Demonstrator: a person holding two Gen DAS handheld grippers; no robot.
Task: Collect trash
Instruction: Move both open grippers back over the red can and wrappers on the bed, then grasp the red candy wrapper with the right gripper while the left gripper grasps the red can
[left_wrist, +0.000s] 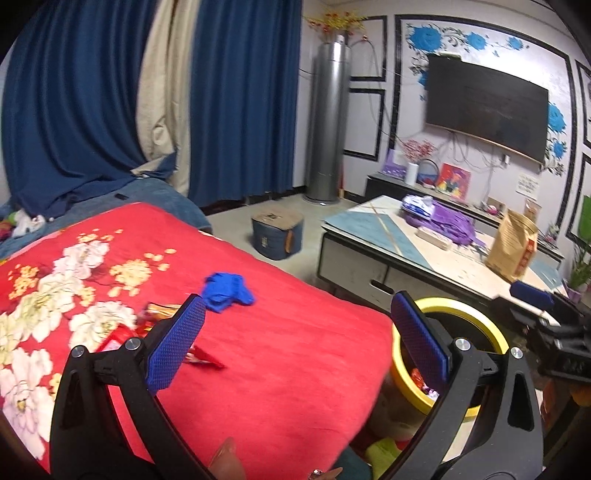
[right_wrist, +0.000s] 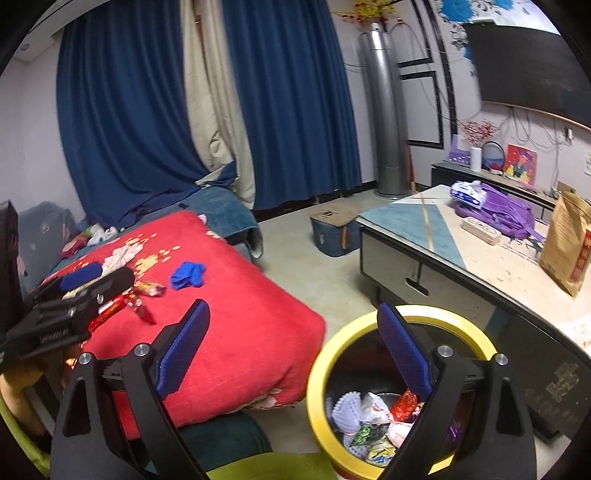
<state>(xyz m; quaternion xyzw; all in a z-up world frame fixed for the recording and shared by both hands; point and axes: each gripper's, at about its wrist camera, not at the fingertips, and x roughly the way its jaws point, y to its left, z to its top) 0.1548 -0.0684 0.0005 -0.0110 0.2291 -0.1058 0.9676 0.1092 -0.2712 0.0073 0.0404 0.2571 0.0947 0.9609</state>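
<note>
A crumpled blue scrap (left_wrist: 228, 291) (right_wrist: 187, 275) and several red snack wrappers (left_wrist: 162, 314) (right_wrist: 147, 290) lie on a red floral blanket (left_wrist: 277, 350) (right_wrist: 236, 314). A round bin with a yellow rim (left_wrist: 495, 334) (right_wrist: 314, 373) stands right of the blanket and holds several wrappers (right_wrist: 369, 424). My left gripper (left_wrist: 299, 343) is open and empty above the blanket's edge; it also shows in the right wrist view (right_wrist: 92, 280) over the red wrappers. My right gripper (right_wrist: 295, 354) is open and empty above the bin's left rim, and shows in the left wrist view (left_wrist: 532, 295).
A low coffee table (left_wrist: 436, 269) (right_wrist: 480, 269) stands right of the bin with a purple bag (right_wrist: 506, 212), a power strip (right_wrist: 482, 225) and a brown paper bag (right_wrist: 567, 240). A blue storage stool (left_wrist: 277, 234) sits on the floor. Blue curtains hang behind.
</note>
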